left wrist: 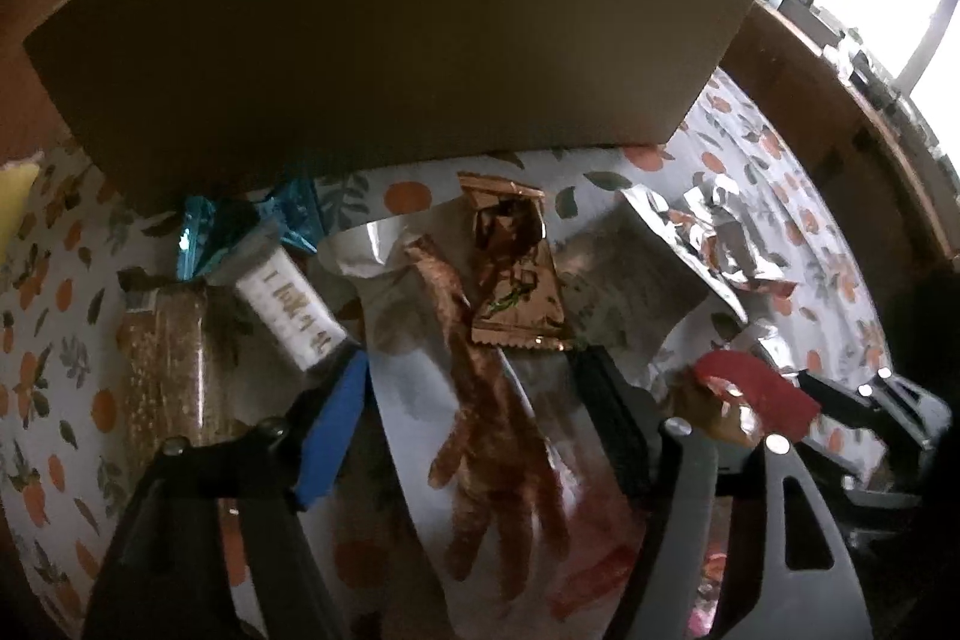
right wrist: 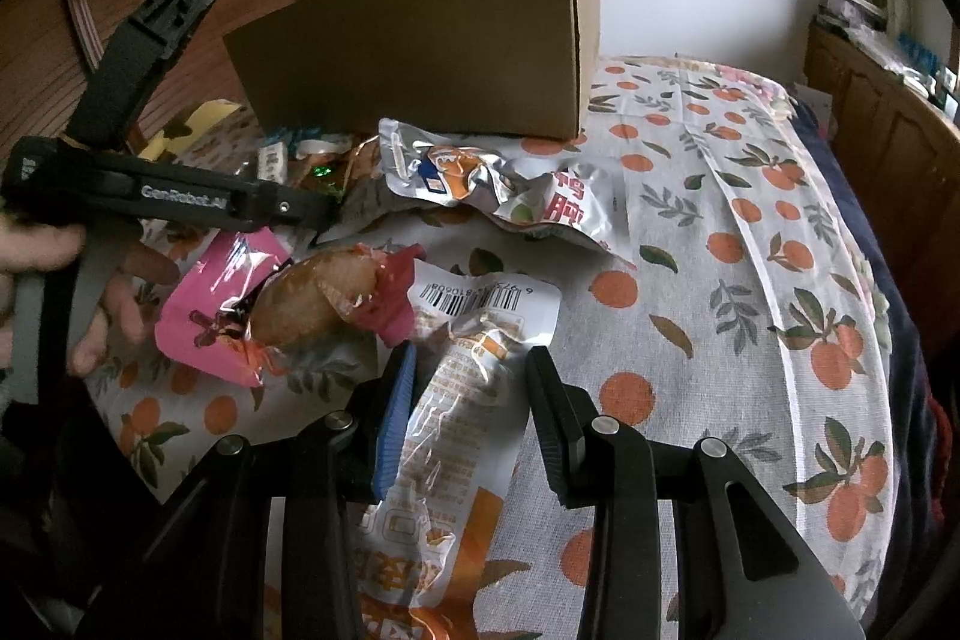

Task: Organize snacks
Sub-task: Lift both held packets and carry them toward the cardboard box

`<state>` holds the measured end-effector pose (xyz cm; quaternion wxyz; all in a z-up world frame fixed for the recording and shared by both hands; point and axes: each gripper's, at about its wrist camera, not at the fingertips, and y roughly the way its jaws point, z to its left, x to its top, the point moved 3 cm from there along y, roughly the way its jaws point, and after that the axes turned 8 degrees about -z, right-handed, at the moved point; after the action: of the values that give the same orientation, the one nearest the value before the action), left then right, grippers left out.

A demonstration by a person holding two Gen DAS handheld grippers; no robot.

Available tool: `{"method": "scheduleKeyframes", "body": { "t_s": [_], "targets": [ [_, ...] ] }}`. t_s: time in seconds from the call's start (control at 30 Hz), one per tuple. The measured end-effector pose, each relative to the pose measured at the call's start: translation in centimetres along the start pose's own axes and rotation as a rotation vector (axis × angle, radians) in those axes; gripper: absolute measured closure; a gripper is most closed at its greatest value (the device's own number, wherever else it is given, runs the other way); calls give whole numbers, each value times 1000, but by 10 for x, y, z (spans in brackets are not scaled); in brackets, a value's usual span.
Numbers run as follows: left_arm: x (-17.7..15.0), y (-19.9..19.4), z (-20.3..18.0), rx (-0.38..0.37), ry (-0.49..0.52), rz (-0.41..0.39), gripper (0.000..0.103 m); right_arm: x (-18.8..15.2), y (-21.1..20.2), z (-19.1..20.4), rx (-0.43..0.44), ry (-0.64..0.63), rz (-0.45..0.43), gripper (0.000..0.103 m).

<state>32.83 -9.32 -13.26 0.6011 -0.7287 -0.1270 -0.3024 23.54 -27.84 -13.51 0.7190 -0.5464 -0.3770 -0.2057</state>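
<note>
Left gripper (left wrist: 474,388) spread wide over a white snack bag (left wrist: 480,430), pads clear of it, right gripper (right wrist: 474,388) part closed around an orange-printed packet (right wrist: 456,436), grip unclear, cardboard box (right wrist: 420,58) at twelve o'clock on the orange-patterned cloth (right wrist: 720,280).

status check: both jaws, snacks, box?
Left gripper open over chicken-feet pack. Right gripper shut on orange-white pack. Cardboard box behind pile, nothing blocking.

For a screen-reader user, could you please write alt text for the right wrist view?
The right hand-held gripper straddles a white-and-orange snack packet on an orange-patterned tablecloth. A pink-wrapped snack, a silver pouch and a cardboard box lie beyond; the left hand-held gripper enters from the left.
</note>
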Motion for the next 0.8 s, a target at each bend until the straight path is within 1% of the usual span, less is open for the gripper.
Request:
{"method": "scheduleKeyframes", "body": {
  "t_s": [0.07,0.1,0.13,0.2,0.23,0.27,0.33,0.4,0.47,0.57,0.7,0.8],
  "targets": [
    [0,4,-6,34,47,3,25,0,-1,0,5,2,-1,66],
    [0,7,-11,42,71,-1,25,0,0,0,6,4,-1,66],
    [1,8,-14,29,76,-4,25,1,0,0,6,3,0,66],
    [1,9,-16,22,86,1,28,0,-1,0,3,-4,0,66],
    [1,8,-17,10,97,-2,35,1,0,1,2,-7,3,66],
    [1,7,-17,6,96,-5,38,1,0,1,3,-9,8,66],
    [1,5,-15,-1,96,-1,39,2,1,2,5,-12,20,66],
    [-1,2,-13,-4,101,-3,43,3,2,3,5,-22,28,66],
    [-5,-4,-8,-13,99,1,44,4,3,2,12,-24,36,66],
    [-10,-12,2,-41,60,-2,44,5,3,0,17,-19,36,67],
    [-14,-26,5,-47,60,-36,44,8,3,-4,26,-2,37,69],
    [-10,-35,8,-53,64,-54,44,9,4,-4,27,1,38,69]
  ]
}}
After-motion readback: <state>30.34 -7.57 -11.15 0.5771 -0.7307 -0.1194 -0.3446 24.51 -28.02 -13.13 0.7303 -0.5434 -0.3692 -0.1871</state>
